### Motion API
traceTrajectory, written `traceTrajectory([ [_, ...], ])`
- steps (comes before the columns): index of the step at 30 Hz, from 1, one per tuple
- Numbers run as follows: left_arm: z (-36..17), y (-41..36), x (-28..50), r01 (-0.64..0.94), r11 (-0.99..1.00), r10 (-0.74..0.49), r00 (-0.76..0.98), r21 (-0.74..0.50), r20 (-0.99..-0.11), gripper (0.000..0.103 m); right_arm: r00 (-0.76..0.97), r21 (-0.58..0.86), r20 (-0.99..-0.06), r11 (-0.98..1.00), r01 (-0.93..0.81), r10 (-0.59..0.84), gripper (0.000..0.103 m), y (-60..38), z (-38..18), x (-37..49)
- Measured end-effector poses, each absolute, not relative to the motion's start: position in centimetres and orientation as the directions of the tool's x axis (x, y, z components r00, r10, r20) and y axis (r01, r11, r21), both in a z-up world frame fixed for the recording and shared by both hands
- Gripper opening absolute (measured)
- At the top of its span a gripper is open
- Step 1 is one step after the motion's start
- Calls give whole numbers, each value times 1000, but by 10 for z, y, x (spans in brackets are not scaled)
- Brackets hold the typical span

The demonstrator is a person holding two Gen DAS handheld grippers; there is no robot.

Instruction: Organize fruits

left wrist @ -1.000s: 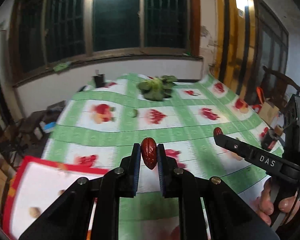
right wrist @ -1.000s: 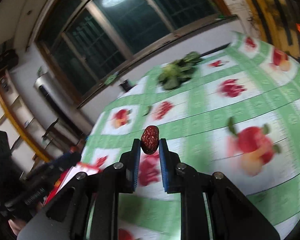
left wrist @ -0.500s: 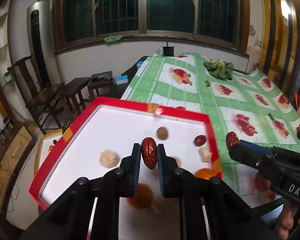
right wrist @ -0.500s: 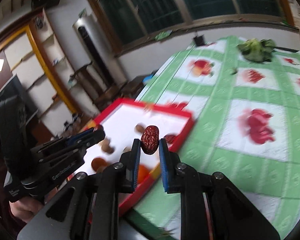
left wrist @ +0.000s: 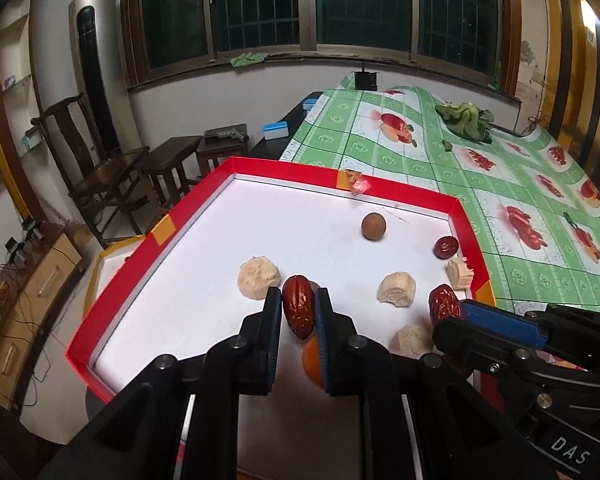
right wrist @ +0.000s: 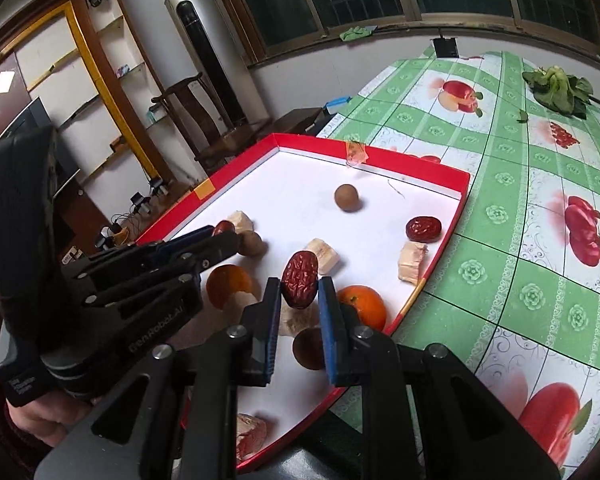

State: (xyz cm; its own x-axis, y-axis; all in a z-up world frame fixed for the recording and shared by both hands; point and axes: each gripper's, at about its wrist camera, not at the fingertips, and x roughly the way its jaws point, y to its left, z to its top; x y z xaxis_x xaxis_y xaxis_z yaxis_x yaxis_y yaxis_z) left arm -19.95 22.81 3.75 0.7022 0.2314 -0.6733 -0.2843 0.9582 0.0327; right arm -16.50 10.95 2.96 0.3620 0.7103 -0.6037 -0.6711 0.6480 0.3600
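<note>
My left gripper (left wrist: 298, 312) is shut on a red date (left wrist: 298, 310) and holds it over the white tray with a red rim (left wrist: 284, 168). My right gripper (right wrist: 299, 286) is shut on another red date (right wrist: 300, 280) above the same tray (right wrist: 380, 156). The right gripper shows in the left wrist view (left wrist: 452, 312), and the left one in the right wrist view (right wrist: 216, 236). In the tray lie a loose red date (right wrist: 423, 229), a brown round fruit (right wrist: 346, 198), pale banana pieces (right wrist: 411, 262) and oranges (right wrist: 362, 306).
The tray sits at the corner of a table with a green fruit-print cloth (right wrist: 540, 208). Leafy greens (right wrist: 558, 88) lie far back on it. Chairs and stools (left wrist: 112, 168) stand beyond the table's left edge.
Both grippers, each still holding its date, have moved from over the tablecloth to over the tray and come lower and closer to the fruit in it.
</note>
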Motion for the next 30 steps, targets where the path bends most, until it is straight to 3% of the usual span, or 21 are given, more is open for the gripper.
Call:
traceTrajectory([
  [1, 39, 227, -201, -284, 958, 235, 703, 39, -671, 26, 359, 359, -606, 646, -674, 710, 21, 110, 30, -166],
  [3, 42, 225, -206, -299, 953, 256, 708, 48, -658, 65, 365, 347, -609, 650, -675, 704, 21, 109, 33, -168],
  [5, 50, 219, -214, -311, 949, 278, 731, 58, -623, 74, 376, 344, -599, 651, -676, 707, 23, 103, 38, -170],
  [9, 67, 204, -222, -313, 944, 313, 756, 102, -574, 82, 433, 348, -541, 661, -665, 721, 58, 81, 52, -175],
  [14, 90, 188, -227, -335, 932, 353, 764, 136, -541, 88, 532, 331, -464, 695, -638, 708, 60, 47, 76, -179],
  [17, 100, 177, -230, -334, 931, 360, 782, 146, -509, 103, 589, 319, -423, 721, -615, 689, 60, 25, 92, -181],
  [19, 111, 168, -237, -339, 930, 366, 807, 142, -464, 103, 623, 307, -395, 736, -603, 675, 61, 12, 100, -186],
  [22, 120, 159, -241, -350, 927, 372, 820, 135, -436, 103, 686, 264, -356, 772, -578, 635, 73, -7, 111, -194],
  [30, 131, 153, -243, -386, 915, 395, 804, 114, -445, 103, 759, 230, -304, 818, -527, 575, 89, -26, 125, -212],
])
